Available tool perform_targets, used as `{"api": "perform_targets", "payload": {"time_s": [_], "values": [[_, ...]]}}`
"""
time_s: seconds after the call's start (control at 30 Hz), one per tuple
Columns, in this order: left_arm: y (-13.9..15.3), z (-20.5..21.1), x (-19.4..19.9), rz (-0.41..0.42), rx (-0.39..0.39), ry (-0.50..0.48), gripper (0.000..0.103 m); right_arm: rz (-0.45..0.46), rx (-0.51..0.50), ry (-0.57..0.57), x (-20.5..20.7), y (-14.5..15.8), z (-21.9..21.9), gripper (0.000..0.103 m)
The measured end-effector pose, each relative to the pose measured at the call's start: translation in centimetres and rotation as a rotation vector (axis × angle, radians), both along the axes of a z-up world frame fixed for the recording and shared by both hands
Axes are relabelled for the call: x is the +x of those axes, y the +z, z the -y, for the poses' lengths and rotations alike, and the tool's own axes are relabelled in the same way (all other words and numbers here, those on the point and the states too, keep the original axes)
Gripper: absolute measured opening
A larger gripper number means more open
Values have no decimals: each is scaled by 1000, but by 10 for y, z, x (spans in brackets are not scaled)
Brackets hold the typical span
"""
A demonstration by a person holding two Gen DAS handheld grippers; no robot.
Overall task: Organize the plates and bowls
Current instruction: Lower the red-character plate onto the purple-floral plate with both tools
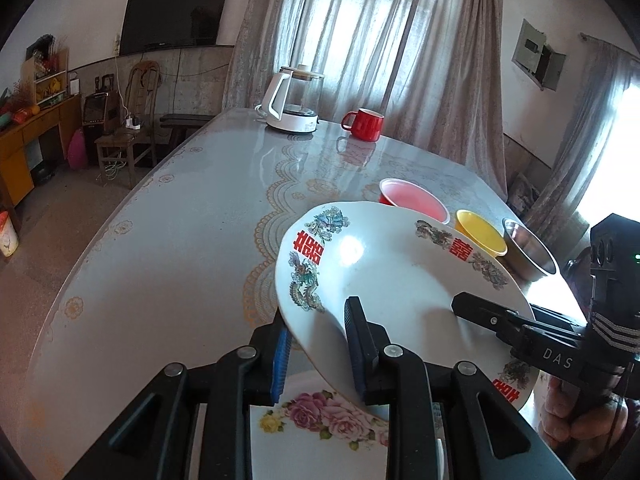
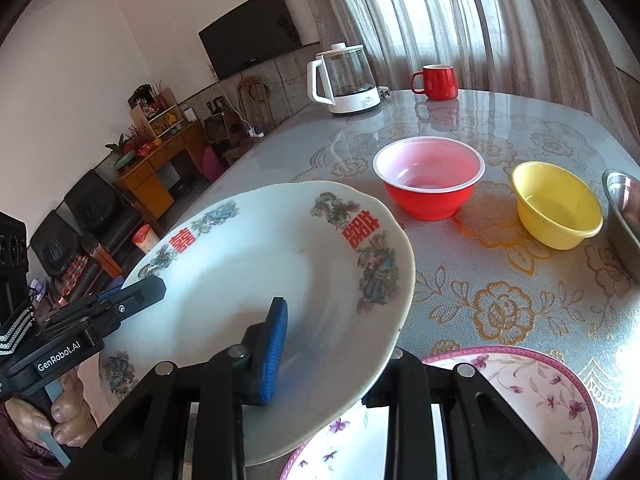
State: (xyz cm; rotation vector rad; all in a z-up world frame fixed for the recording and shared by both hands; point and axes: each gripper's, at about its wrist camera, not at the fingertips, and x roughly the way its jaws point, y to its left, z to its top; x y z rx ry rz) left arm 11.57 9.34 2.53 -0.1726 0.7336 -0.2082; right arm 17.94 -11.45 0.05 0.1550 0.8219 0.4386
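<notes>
A white plate [image 1: 384, 272] [image 2: 248, 264] with red characters and dragon patterns hangs tilted above the table, held from both sides. My left gripper [image 1: 320, 360] [image 2: 152, 292] is shut on its left rim, one blue pad under the plate and one finger on top. My right gripper [image 2: 328, 364] [image 1: 464, 304] is shut on the opposite rim, its blue pad on the plate's inside. Under the lifted plate lie a rose-patterned plate [image 1: 328, 416] and a pink-rimmed plate [image 2: 540, 392] with small purple flowers. Beyond stand a red bowl [image 2: 428, 184] [image 1: 412, 198], a yellow bowl [image 2: 556, 204] [image 1: 480, 236] and a steel bowl [image 2: 624, 208] [image 1: 528, 252].
A glass kettle [image 1: 292, 100] [image 2: 348, 80] and a red mug [image 1: 366, 124] [image 2: 438, 80] stand at the far end of the glass-topped table [image 1: 180, 220]. The table's edge runs along the left, with floor, chairs and a cabinet beyond. A hand [image 2: 68, 412] holds each gripper handle.
</notes>
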Motion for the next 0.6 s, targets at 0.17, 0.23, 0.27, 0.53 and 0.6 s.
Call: {"api": "perform_targets", "payload": {"time_s": [0.17, 0.23, 0.27, 0.53, 0.6], "values": [[4, 25, -23, 26, -2, -68, 28, 26, -7, -23, -26, 9, 23, 28], [4, 38, -31, 33, -2, -98, 28, 36, -14, -37, -38, 12, 35, 28], [4, 44, -33, 30, -8, -112, 29, 37, -16, -44, -44, 13, 41, 28], [-11, 91, -50, -9, -24, -226, 30, 10, -45, -133, -84, 7, 90, 28], [-16, 100, -52, -28, -29, -245, 30, -7, -52, -155, -90, 2, 99, 28]]}}
